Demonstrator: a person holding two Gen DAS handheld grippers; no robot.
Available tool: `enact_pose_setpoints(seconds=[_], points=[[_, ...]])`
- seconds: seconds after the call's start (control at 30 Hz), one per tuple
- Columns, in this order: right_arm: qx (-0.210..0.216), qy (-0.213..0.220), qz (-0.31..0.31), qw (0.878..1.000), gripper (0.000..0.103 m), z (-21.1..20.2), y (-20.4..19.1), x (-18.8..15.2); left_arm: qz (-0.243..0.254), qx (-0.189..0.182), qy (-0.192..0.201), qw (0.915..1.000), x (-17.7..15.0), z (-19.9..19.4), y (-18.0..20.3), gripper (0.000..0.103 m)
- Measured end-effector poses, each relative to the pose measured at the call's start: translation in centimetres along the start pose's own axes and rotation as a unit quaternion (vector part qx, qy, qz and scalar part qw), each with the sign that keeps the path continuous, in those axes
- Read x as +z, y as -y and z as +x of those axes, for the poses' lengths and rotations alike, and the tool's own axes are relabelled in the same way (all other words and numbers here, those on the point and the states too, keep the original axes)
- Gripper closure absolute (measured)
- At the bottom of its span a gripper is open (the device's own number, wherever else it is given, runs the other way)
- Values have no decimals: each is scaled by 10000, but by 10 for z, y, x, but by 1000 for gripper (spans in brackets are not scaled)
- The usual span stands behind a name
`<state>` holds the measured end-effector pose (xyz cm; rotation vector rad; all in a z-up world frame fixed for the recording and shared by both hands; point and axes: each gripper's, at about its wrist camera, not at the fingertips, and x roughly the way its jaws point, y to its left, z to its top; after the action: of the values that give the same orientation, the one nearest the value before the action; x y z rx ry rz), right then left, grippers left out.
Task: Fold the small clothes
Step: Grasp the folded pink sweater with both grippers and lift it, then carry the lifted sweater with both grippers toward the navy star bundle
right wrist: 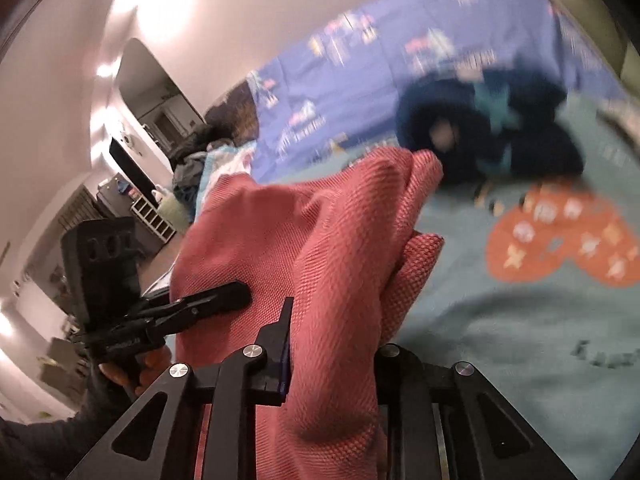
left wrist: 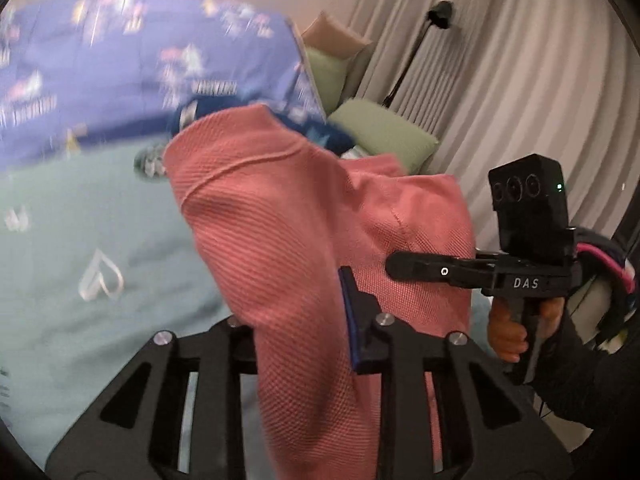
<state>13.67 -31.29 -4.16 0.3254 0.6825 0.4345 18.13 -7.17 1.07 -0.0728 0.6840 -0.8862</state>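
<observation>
A pink knitted garment (left wrist: 280, 240) hangs lifted above the pale teal bed sheet (left wrist: 72, 248), held up between both grippers. My left gripper (left wrist: 304, 320) is shut on one bunched edge; its blue-padded right finger (left wrist: 354, 320) presses the cloth, which hides the other finger. From the right, the right gripper (left wrist: 400, 267) clamps the garment's far side. In the right wrist view the same pink garment (right wrist: 320, 240) fills the right gripper (right wrist: 332, 340), shut on a thick fold, with the left gripper (right wrist: 240, 296) biting the cloth at the left.
A dark blue garment (right wrist: 480, 136) and an orange-red patterned piece (right wrist: 560, 240) lie on the sheet (right wrist: 520, 340). A blue printed blanket (left wrist: 120, 60) covers the far side. Green cushions (left wrist: 384, 132), a black stand (left wrist: 412, 56) and curtains (left wrist: 520, 80) are beyond the bed.
</observation>
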Motion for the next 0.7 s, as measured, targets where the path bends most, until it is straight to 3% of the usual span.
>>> enact_pose_setpoints(seconds=[0.1,0.3,0.53,0.7], points=[[-224,434,-267,9985,81,-43,-28,3,303,58,303,9991,16,-31,30,74],[-1258,1196,-1009,9796,81,-112,-96,4,1002,431,778,9910,36,-66,90,74],[-1432,1658,-1162,9688,81,-176,-122,14,1506,536,1124,9807,69,-89,136,74],[-1551,1947,-1336,9593,81,-198,-136,39,1786,555,1239,9745,99,-96,161,74]])
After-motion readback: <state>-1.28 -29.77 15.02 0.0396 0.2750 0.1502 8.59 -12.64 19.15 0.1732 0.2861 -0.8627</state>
